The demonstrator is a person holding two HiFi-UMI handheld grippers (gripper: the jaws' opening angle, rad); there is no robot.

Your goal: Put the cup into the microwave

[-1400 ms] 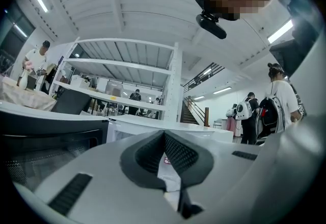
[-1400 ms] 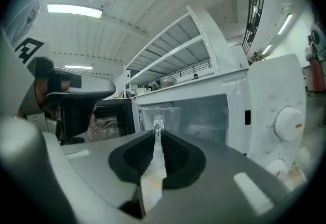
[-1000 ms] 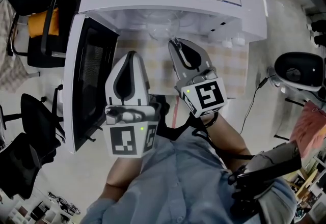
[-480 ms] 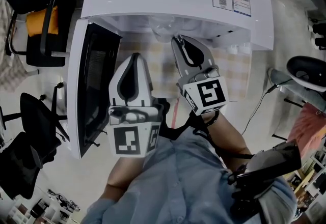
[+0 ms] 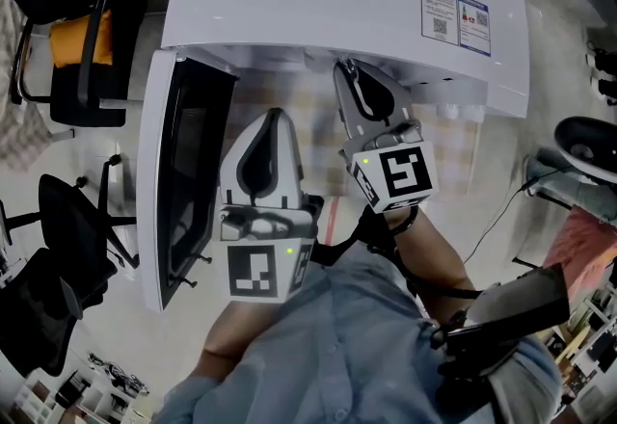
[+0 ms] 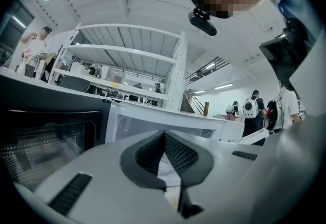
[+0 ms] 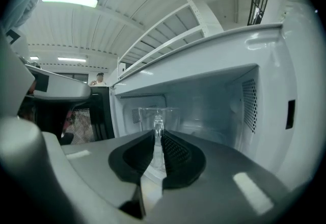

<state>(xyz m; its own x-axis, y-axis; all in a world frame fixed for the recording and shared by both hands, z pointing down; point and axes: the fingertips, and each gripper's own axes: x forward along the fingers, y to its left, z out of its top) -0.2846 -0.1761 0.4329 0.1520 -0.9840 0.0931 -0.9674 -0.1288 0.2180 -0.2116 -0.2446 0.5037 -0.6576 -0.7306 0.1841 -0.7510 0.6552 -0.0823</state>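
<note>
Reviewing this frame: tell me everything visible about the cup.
The cup is clear and colourless, thin-walled, looks like plastic or glass, and appears empty. It is upright, rim up. The right gripper is shut on its near wall, pinching it between the two jaws. It is inside the open microwave, seen against the back wall; whether its base touches the cavity floor is hidden by the jaws. In the head view the microwave's top covers it.
</note>
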